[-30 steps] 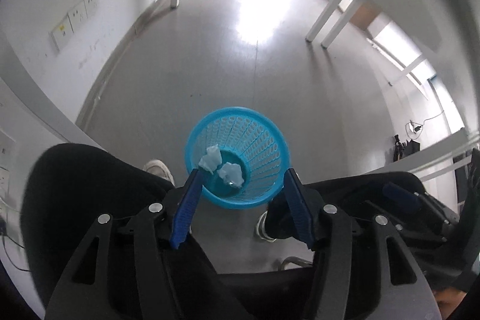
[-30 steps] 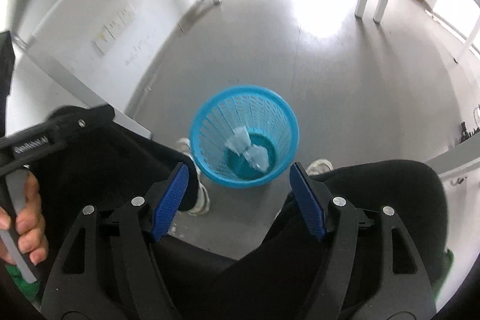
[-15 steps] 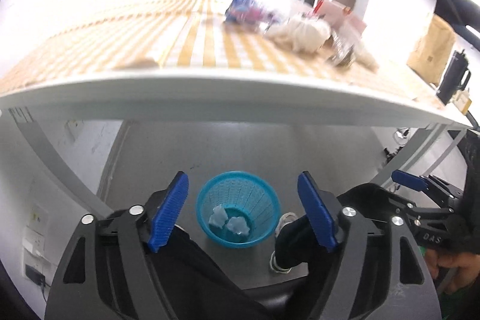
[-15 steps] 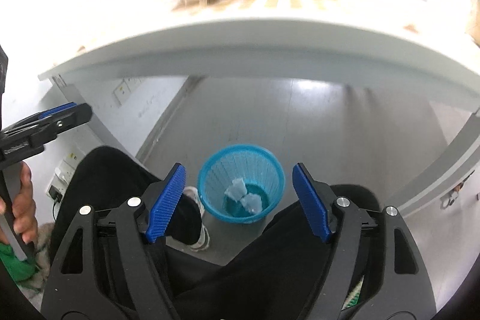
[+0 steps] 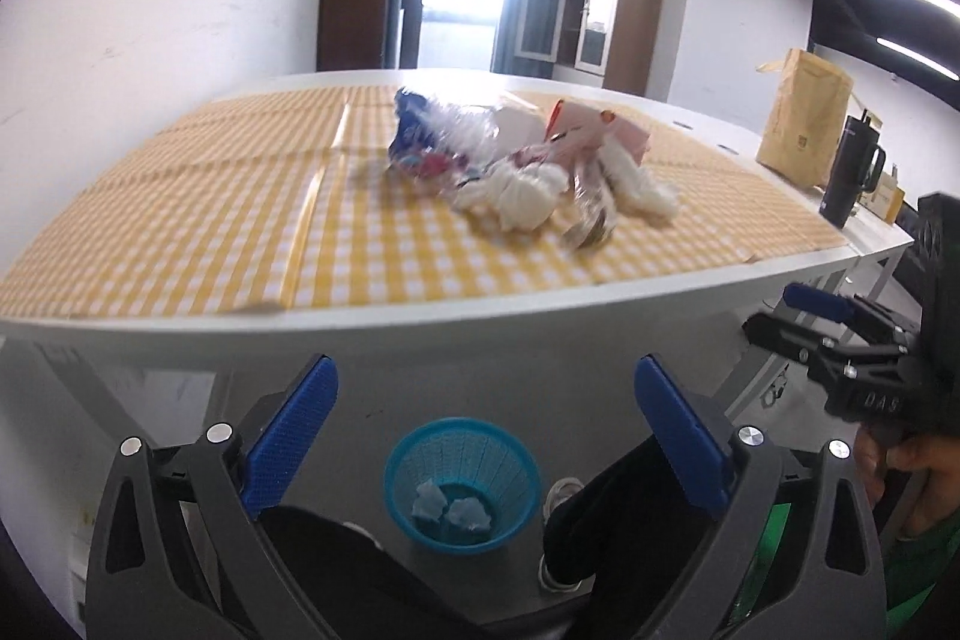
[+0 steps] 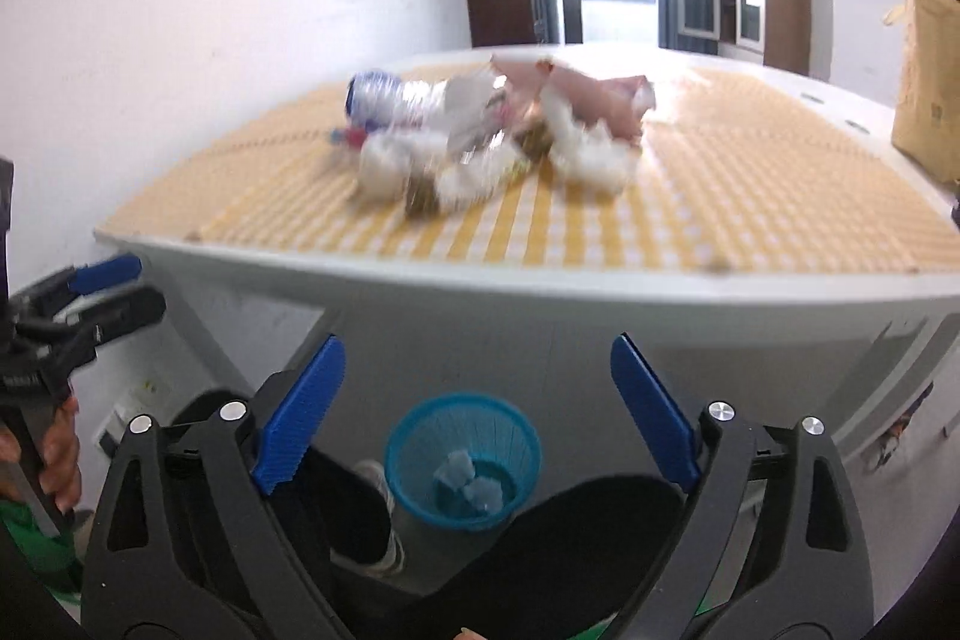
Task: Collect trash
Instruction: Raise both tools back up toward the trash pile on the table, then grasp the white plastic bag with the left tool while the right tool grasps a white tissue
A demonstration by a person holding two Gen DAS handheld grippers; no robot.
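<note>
Blue bin (image 5: 461, 484) at lower centre holds two wads; both tongs, left (image 5: 477, 436) and right (image 6: 477, 415), have just spread, empty, facing bench (image 5: 180, 232) trash (image 5: 516, 166).

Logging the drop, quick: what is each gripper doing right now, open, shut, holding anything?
Left gripper: open, its jaws have just been opening wider, nothing between them.
Right gripper: open, its jaws have just been opening wider, nothing held.
</note>
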